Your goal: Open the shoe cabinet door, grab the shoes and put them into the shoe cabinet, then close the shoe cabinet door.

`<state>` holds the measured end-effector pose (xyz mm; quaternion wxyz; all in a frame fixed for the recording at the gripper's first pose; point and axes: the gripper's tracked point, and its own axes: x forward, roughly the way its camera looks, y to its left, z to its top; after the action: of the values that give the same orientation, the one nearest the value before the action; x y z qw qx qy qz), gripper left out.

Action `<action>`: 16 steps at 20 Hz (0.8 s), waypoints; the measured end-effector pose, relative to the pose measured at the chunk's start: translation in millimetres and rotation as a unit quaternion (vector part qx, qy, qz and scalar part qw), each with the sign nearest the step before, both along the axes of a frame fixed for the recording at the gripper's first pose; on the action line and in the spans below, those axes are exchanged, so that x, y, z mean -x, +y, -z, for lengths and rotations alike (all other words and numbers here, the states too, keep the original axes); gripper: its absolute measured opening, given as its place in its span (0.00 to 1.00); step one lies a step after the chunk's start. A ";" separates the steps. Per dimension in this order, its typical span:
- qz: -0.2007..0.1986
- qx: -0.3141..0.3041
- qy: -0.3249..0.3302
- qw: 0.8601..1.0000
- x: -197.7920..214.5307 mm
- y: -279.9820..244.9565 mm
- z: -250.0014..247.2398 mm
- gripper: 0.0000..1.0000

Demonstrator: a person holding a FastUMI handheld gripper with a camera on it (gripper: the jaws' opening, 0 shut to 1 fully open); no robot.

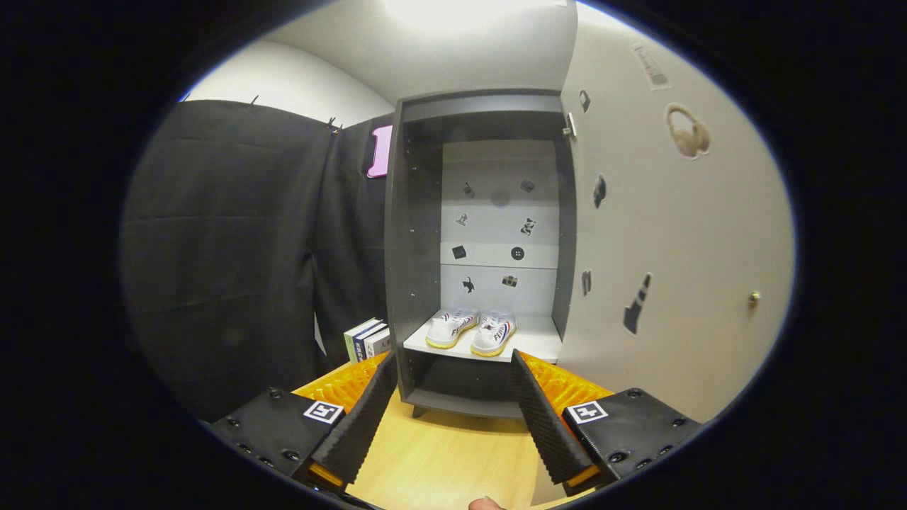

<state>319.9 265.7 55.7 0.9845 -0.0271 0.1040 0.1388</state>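
With the shoes [471,331] shelved in the cabinet [414,234], your gripper [453,397] gapes empty; the open door [673,234] lies to its right.

We count two white low-top shoes [471,329], one dark grey open cabinet [414,234], three upright books [368,340], one spread gripper [453,397].

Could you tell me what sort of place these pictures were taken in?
Probably a staged booth posing as a home entryway: a dark shoe cabinet stands open with white shoes on its shelf, black cloth drapes the wall, and books stand beside it. The tool is open, holding nothing.
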 end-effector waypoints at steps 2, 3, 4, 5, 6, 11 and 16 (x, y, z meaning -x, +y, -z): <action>0.001 -0.001 -0.002 1.000 20.8 -11.5 -5.0 0.98; 0.004 -0.002 -0.002 1.000 30.4 -19.5 -7.5 0.98; 0.008 -0.002 -0.002 1.000 39.8 -28.8 -10.3 0.98; 0.014 -0.003 -0.002 1.000 46.0 -39.0 -12.7 0.98; 0.021 -0.004 -0.002 1.000 52.9 -50.6 -14.9 0.97; 0.051 -0.010 -0.004 0.999 83.2 -105.3 -20.9 0.96; 0.078 -0.022 -0.011 0.997 101.5 -144.6 -28.9 0.96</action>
<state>218.4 121.1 84.6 0.9937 0.0011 0.0924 0.0634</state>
